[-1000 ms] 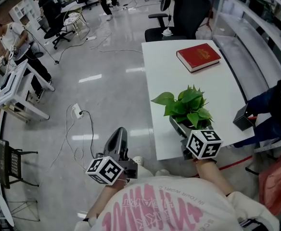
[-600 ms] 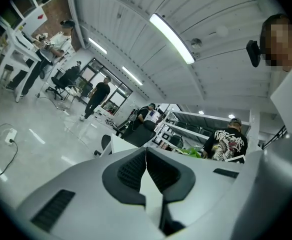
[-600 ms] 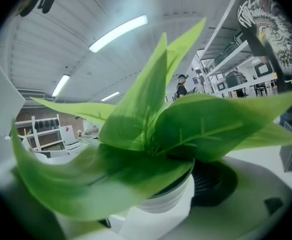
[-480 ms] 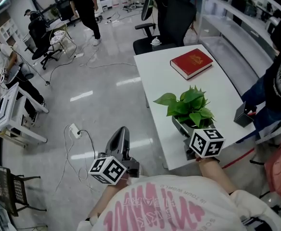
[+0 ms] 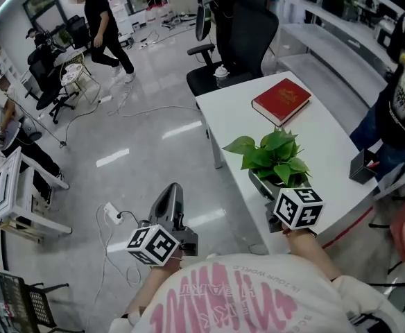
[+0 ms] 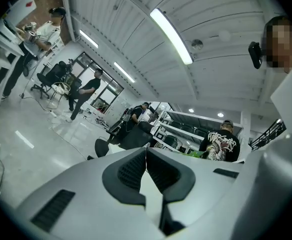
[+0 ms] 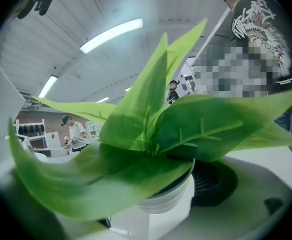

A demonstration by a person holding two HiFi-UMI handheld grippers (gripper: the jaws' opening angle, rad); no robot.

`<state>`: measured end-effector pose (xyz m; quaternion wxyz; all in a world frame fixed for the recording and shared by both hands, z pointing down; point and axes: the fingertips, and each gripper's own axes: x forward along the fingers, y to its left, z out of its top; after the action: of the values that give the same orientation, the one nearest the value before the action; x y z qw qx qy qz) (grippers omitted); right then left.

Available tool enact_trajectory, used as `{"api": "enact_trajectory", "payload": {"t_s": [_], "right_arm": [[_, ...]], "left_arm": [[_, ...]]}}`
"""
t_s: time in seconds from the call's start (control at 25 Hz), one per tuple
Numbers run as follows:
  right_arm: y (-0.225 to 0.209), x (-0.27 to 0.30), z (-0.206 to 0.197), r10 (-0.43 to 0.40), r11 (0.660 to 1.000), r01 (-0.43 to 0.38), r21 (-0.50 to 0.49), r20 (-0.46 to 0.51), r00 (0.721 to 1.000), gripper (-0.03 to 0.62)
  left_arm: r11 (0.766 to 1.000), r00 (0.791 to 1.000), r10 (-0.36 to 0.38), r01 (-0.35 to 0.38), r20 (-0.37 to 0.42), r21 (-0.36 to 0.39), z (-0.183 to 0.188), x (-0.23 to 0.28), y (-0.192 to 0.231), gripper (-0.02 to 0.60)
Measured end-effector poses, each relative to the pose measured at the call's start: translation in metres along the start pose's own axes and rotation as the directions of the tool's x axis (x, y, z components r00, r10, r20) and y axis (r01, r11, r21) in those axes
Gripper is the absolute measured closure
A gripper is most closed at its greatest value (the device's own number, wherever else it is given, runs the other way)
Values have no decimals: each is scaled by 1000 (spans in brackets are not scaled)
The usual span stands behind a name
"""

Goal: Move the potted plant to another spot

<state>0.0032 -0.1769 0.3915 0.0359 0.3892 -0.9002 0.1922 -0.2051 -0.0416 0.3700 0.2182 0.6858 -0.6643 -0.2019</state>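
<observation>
The potted plant has broad green leaves and a white pot. It stands over the near left part of the white table; whether the pot rests on the tabletop cannot be told. My right gripper is shut on the pot, and a black pad presses its right side in the right gripper view, where leaves hide the other jaw. My left gripper hangs over the floor to the left of the table, shut with nothing in it. Its jaws meet in the left gripper view.
A red book lies at the table's far end, with a black office chair behind it. A black box sits at the table's right edge beside a standing person. A power strip and cables lie on the floor.
Both grippers have moved forward along with the person, and the plant stays in the right gripper's grip, now a little nearer the red book. Both grippers' jaws are unchanged.
</observation>
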Motion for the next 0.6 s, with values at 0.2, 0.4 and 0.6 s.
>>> {"api": "enact_trajectory", "payload": {"t_s": [0.2,0.4,0.6], "right_arm": [[12,32,0,-47,999,47,8,19,999,59],[22,55,-3,-109,994,109,23,27,994,59],[32,68,-9,-158,987,158,5,32,987,59]], "left_arm": [[999,999,-35,35,-25,6,22,20,35,557],[998,996,-64,63,-57,-5,38,29,69,557],[997,995,-70,68,-74,-30,42,27,101,557]]}}
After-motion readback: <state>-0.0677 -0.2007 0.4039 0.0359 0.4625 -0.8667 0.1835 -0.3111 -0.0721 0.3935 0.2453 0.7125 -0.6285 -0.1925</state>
